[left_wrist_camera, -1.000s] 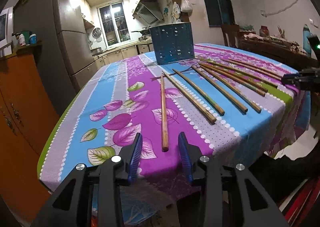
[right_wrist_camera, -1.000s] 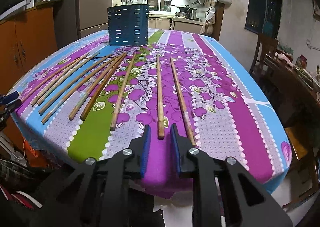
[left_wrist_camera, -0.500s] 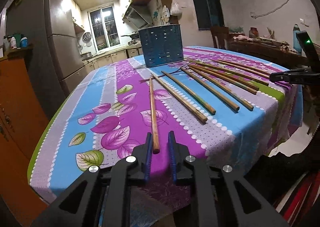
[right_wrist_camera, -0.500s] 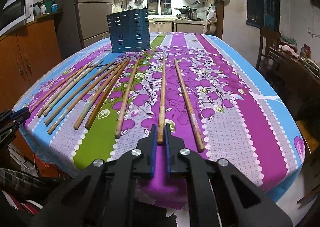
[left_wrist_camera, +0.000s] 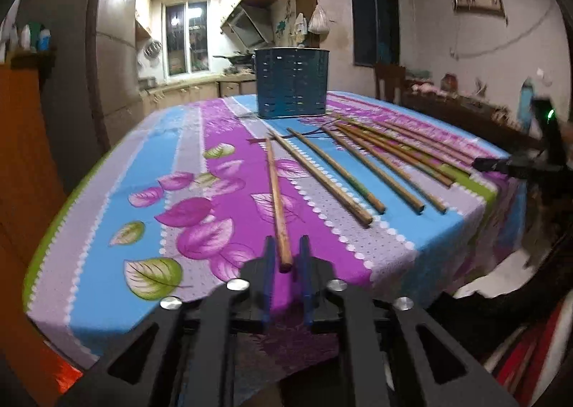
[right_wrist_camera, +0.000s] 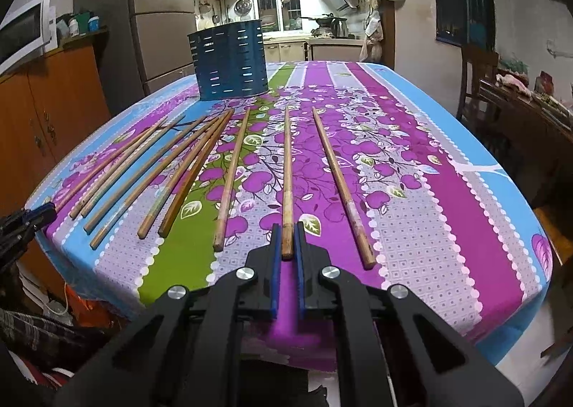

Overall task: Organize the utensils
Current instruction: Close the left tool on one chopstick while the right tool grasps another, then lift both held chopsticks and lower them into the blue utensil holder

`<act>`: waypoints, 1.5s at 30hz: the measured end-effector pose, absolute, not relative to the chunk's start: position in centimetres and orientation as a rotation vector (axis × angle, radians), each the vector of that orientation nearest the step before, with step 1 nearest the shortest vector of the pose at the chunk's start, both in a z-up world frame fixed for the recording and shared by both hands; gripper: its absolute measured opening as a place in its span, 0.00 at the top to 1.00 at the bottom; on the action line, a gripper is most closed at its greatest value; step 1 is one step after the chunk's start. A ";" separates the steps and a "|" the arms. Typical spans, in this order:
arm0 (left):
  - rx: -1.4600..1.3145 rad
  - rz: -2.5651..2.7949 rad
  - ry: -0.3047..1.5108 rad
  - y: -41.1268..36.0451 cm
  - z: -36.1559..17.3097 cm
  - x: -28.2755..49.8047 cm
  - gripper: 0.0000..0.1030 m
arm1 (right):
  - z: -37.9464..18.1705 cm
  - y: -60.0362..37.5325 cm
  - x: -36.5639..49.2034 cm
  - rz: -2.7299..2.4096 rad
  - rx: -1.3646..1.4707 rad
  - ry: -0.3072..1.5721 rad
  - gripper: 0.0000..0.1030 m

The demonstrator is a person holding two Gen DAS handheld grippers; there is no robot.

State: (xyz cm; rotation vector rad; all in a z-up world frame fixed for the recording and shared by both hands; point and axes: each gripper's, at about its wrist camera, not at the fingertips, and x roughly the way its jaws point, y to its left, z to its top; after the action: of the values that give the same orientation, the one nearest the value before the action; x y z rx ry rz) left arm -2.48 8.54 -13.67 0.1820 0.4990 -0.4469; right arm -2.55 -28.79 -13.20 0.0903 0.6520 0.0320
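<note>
Both grippers clamped on chopstick ends at the table's near edge; lift pending.

Left gripper (left_wrist_camera: 285, 256) just closed, pinching the near end of the leftmost chopstick (left_wrist_camera: 275, 192); right gripper (right_wrist_camera: 286, 240) shut on the near end of the second chopstick from the right (right_wrist_camera: 287, 170). Best lifted near-end first, kept in line with each stick's own length, never swept sideways into the neighbouring chopsticks (right_wrist_camera: 186, 170) fanned just beside; grip at the very end, so likely to droop or pivot, hence slow and steady. Blue slotted holder (right_wrist_camera: 231, 61) upright at the far edge, well apart; bare tablecloth (right_wrist_camera: 447, 170) toward the right edge for swinging; near edge directly under the fingers, with a drop to the floor.
</note>
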 end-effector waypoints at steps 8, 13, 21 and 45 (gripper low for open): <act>0.154 -0.402 0.462 9.0 -9.9 -1.8 0.93 | -9.5 -28.5 -3.1 0.025 0.072 0.566 0.95; 0.125 -0.405 0.382 8.9 -5.7 -1.0 0.93 | -6.1 -28.6 -2.6 0.045 0.058 0.482 0.95; 0.062 -0.409 0.344 8.5 -0.4 2.0 0.93 | -0.6 -28.9 0.4 0.073 0.027 0.363 0.95; 0.017 -0.438 0.388 5.8 8.0 14.6 0.93 | 6.8 -28.3 10.1 0.165 -0.014 0.362 0.95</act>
State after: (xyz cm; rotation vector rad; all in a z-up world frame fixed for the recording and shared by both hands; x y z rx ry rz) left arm 14.63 5.79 8.02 0.0169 0.3883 -0.4382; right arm 10.05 -28.35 6.80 -0.0140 0.3624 0.1653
